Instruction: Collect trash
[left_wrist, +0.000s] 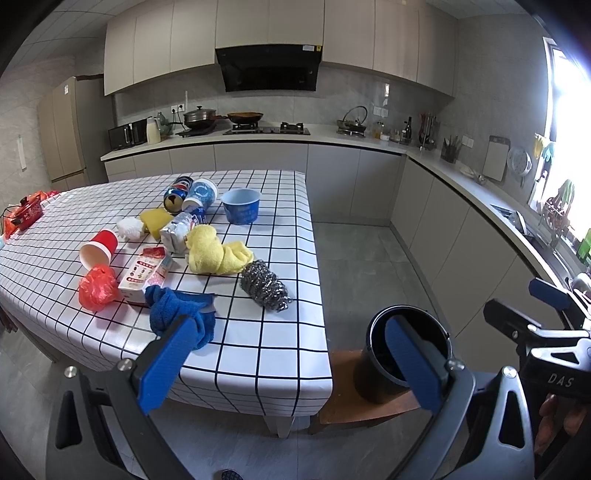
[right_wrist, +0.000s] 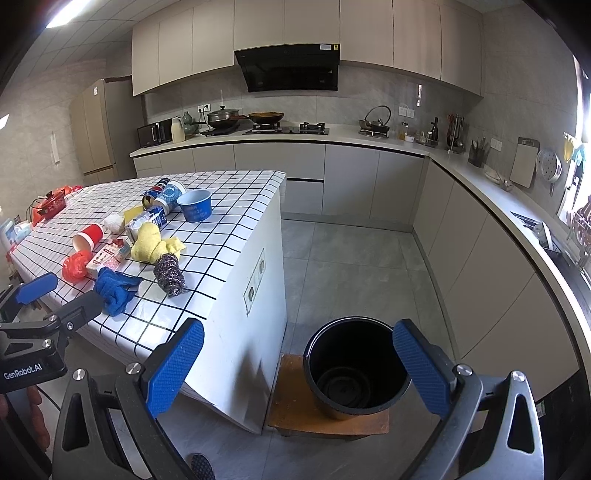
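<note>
Both claws hang in the air short of the bench (left_wrist: 258, 354), each with its blue pads spread wide and nothing between them. The left claw (left_wrist: 291, 363) sits over the bench's near corner; the right claw (right_wrist: 299, 363) is over the floor, above a black bucket (right_wrist: 354, 363) that stands on a low wooden stool (right_wrist: 295, 413) just beside that corner. The bucket looks empty (only its dark ribbed bottom shows).

Taking the bucket as the landmark, all the trash lies up on the checked cloth to its left and beyond. Closest is a crumpled blue cloth (left_wrist: 177, 314), with a steel wool scourer (left_wrist: 264, 284) between it and the bench edge. Left of the blue cloth are a pink-and-white carton (left_wrist: 144, 275) and a red plastic bag (left_wrist: 96, 288). Farther back lie a yellow cloth (left_wrist: 214, 249), a red paper cup (left_wrist: 99, 249) tipped on its side, a silver foil packet (left_wrist: 176, 230), a yellow sponge (left_wrist: 157, 219) and a wad of white tissue (left_wrist: 129, 227). Farthest from the bucket are a blue bowl (left_wrist: 242, 205) standing upright, a blue-and-white paper cup (left_wrist: 201, 194) on its side, and a toppled drink can (left_wrist: 177, 194) touching it.
</note>
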